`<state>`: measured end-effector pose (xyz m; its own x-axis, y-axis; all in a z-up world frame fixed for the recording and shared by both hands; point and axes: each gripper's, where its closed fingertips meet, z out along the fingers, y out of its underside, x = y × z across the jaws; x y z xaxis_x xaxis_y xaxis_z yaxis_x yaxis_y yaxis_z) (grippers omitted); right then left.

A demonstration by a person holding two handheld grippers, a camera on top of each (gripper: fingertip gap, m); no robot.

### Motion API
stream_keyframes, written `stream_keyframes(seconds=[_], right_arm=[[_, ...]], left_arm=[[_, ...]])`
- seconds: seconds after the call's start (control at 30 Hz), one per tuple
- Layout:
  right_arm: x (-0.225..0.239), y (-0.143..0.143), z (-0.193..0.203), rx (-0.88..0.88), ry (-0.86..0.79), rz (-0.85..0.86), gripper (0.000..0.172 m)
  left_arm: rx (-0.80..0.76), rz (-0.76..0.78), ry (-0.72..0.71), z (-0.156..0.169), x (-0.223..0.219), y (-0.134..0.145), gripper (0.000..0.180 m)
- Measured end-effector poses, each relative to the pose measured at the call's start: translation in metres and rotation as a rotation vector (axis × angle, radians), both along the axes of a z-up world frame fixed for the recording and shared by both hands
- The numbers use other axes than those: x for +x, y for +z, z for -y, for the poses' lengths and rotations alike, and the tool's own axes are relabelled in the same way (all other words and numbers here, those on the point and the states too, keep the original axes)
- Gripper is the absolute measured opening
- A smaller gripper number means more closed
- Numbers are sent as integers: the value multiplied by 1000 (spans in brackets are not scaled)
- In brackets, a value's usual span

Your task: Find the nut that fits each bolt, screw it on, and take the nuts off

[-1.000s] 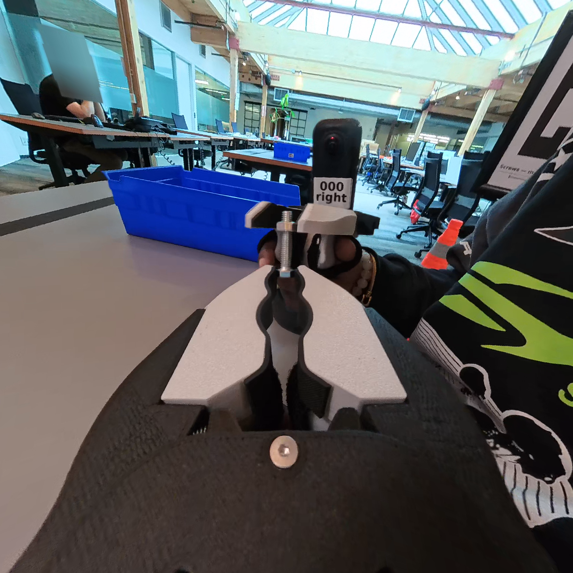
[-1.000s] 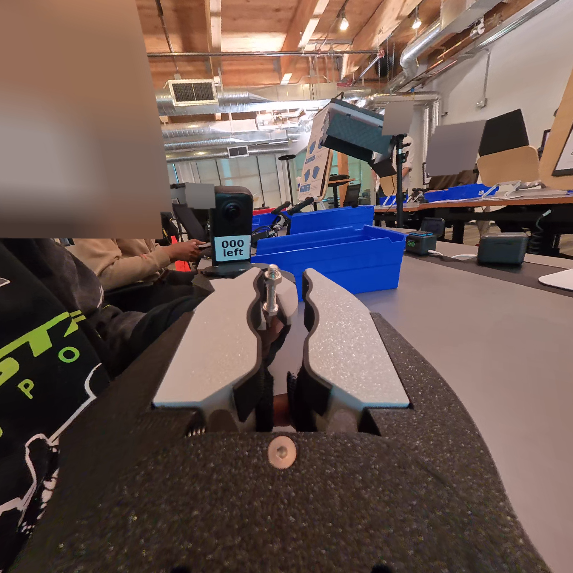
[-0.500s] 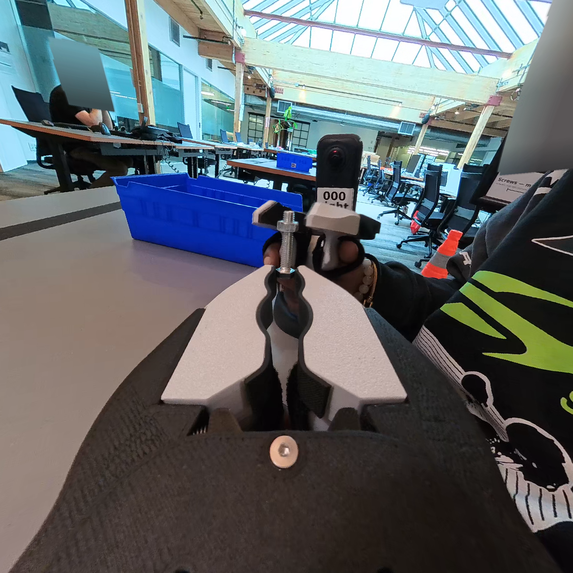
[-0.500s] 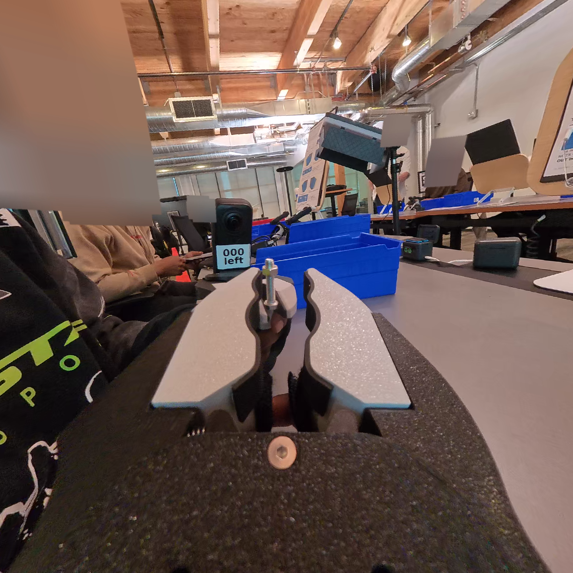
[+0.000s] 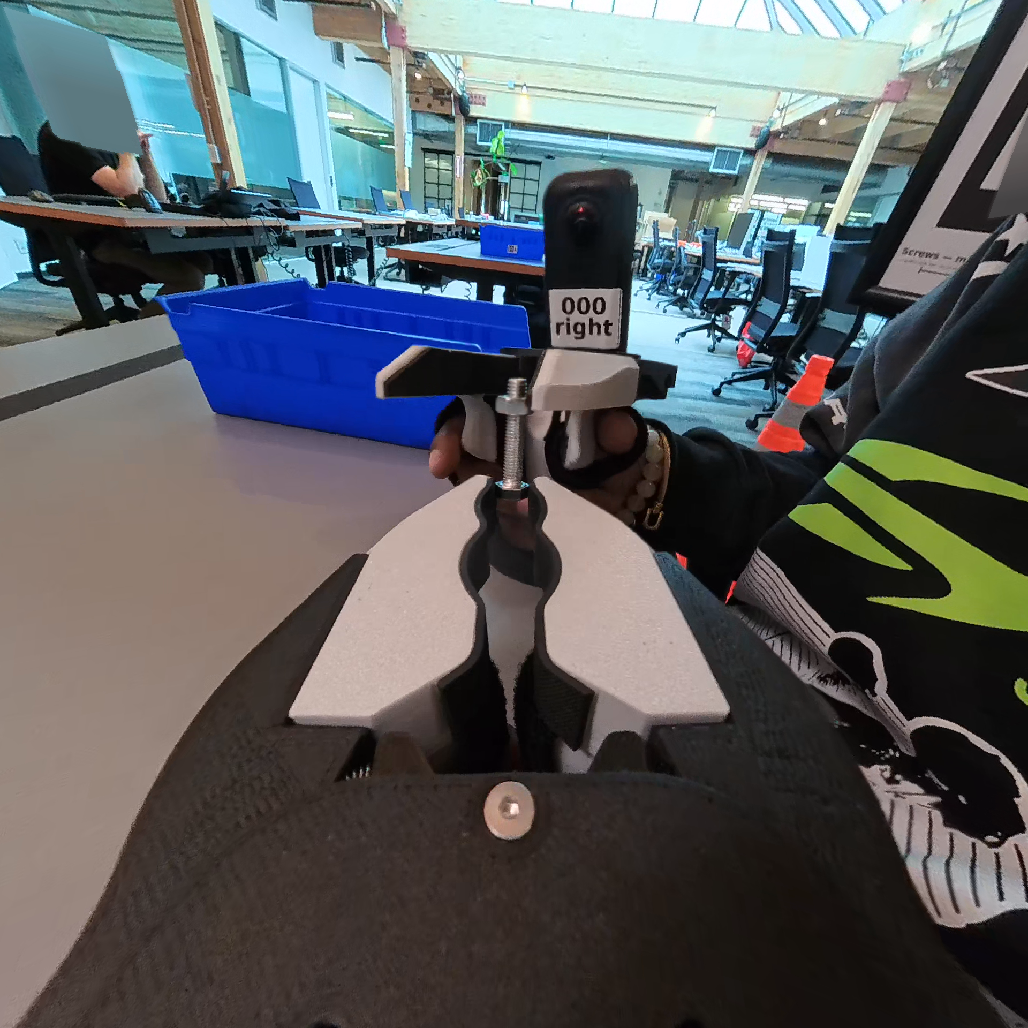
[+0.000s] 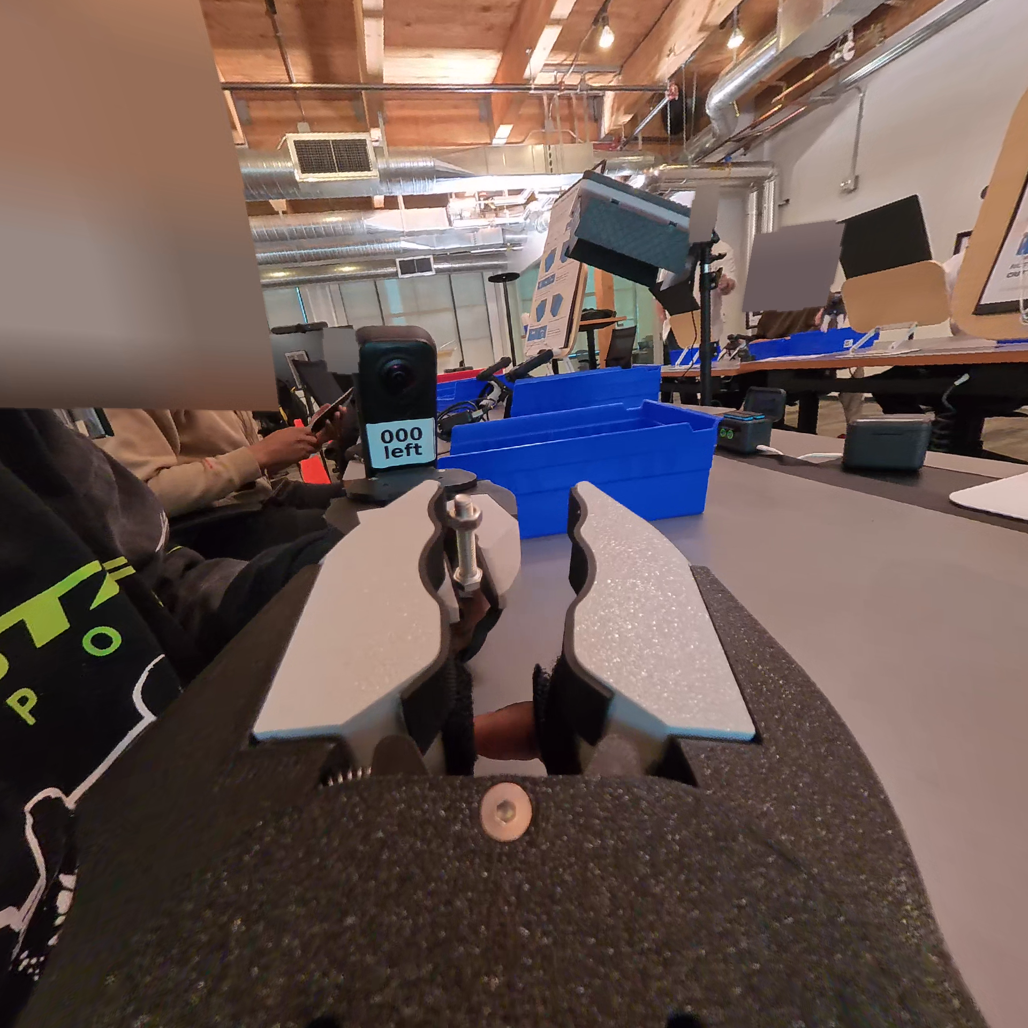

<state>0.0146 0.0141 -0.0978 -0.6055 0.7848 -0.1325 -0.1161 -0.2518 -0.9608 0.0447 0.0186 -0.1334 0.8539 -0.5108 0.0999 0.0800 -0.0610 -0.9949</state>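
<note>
Bolt [image 5: 513, 445] upright, head clamped in left gripper [image 5: 512, 492] tips, above grey table [image 5: 139, 528]. Nut [image 5: 513, 405] near thread top. Right gripper [image 6: 503, 517] jaws spread wide, nut btwn pads, untouched. Re-close squarely on nut flats, twist w/o tilting bolt. Blue bin [image 5: 334, 356] beyond.

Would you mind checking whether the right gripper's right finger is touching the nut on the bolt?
Apart. The right wrist view shows table between that finger and the nut.

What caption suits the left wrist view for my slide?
Left gripper holds a bolt upright by its head, nut near the top.
</note>
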Motion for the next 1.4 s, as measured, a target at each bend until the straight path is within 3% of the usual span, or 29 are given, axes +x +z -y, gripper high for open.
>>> stream_keyframes(seconds=[0.37,0.43,0.53,0.73,1.03,1.13,1.4], right_arm=[[1,2,-11,-16,-41,-9,36],[0,1,-16,-12,-77,-5,27],[2,3,-17,-19,-72,-18,28],[1,1,1,10,14,-3,46],[-4,-5,-10,-6,-38,41,40],[-3,-2,-17,-28,-67,21,27],[2,1,-5,-51,22,9,39]], left_arm=[[15,79,21,1,-9,6,11],[34,103,16,3,-11,10,10],[33,110,30,2,-13,10,10],[-6,55,26,-1,-8,2,10],[0,86,30,0,-11,5,11],[14,102,33,1,-13,7,10],[-10,53,20,-1,-7,1,10]])
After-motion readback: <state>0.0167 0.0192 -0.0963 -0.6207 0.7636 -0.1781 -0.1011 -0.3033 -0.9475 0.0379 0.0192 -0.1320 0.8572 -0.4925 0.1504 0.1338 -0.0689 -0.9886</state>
